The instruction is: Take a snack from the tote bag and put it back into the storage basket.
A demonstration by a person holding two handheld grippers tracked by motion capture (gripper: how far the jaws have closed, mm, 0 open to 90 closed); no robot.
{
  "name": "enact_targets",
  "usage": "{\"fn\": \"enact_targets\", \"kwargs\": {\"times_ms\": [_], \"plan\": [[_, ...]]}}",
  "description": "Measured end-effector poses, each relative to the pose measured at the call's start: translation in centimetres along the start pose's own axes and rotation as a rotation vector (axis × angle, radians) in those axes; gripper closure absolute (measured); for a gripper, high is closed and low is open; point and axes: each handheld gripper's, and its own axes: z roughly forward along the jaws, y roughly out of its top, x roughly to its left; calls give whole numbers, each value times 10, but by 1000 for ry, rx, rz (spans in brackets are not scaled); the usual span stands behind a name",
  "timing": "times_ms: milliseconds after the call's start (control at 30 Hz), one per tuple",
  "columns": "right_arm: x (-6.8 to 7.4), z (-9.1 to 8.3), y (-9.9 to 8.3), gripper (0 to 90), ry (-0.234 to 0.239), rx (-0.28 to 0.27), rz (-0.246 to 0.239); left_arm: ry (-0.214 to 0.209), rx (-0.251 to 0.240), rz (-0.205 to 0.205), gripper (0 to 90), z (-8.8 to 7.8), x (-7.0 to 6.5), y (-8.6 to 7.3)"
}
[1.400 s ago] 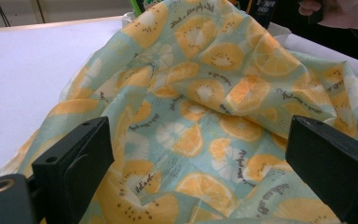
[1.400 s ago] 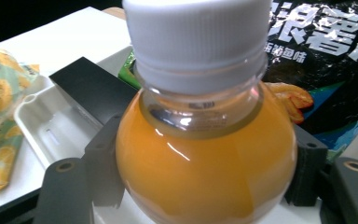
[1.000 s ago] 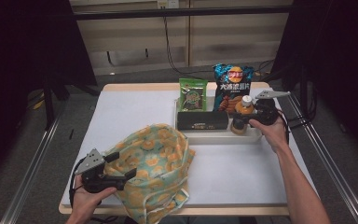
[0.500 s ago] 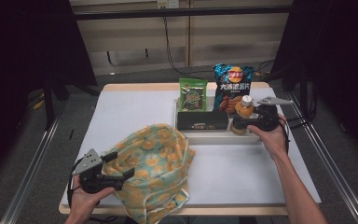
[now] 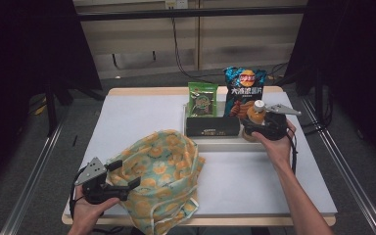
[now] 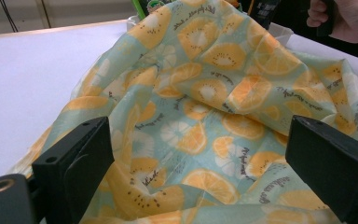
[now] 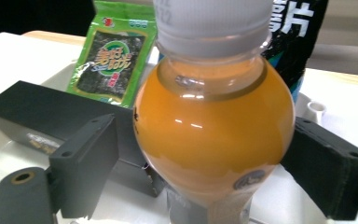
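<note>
A bottle of orange juice [image 5: 257,111] with a white cap stands upright at the right end of a white tray [image 5: 225,143]. My right gripper [image 5: 253,128] reaches in from the right, one jaw on each side of the bottle's [image 7: 214,126] round belly. Those jaws have just been opening; the left pad stands a little clear of the bottle. At the table's front left lies a crumpled cloth bag [image 5: 164,176] printed with orange slices. My left gripper [image 5: 127,174] rests at its left edge, jaws wide apart over the loose fabric [image 6: 205,107].
In the tray a black box [image 5: 212,126] lies left of the bottle. A green seaweed packet [image 5: 202,99] and a dark chips bag [image 5: 245,88] stand behind it. A small white cap [image 7: 316,108] sits on the table beyond the bottle.
My right gripper has slid in towards the bottle and a little lower, so its jaws now flank the bottle. The left gripper and the bag have stayed put.
</note>
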Motion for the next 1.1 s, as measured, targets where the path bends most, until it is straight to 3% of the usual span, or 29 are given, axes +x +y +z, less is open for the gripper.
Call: {"fn": "enact_targets", "kwargs": {"times_ms": [133,267,500,667,900,1100], "plan": [[4,4,-2,148,-33,-9,15,9,2,-1,72,0,0,0],[11,9,-5,175,-96,-1,5,8,-4,-8,72,-1,0,0],[19,11,-3,212,-142,-21,31,16,-2,-7,73,-2,1,0],[20,10,-2,315,-192,-13,50,2,-8,-11,76,-2,2,0],[15,8,0,324,-159,1,64,9,-7,-13,77,-2,2,0],[4,4,3,325,-71,-19,78,13,-4,-17,77,-2,2,-1]]}}
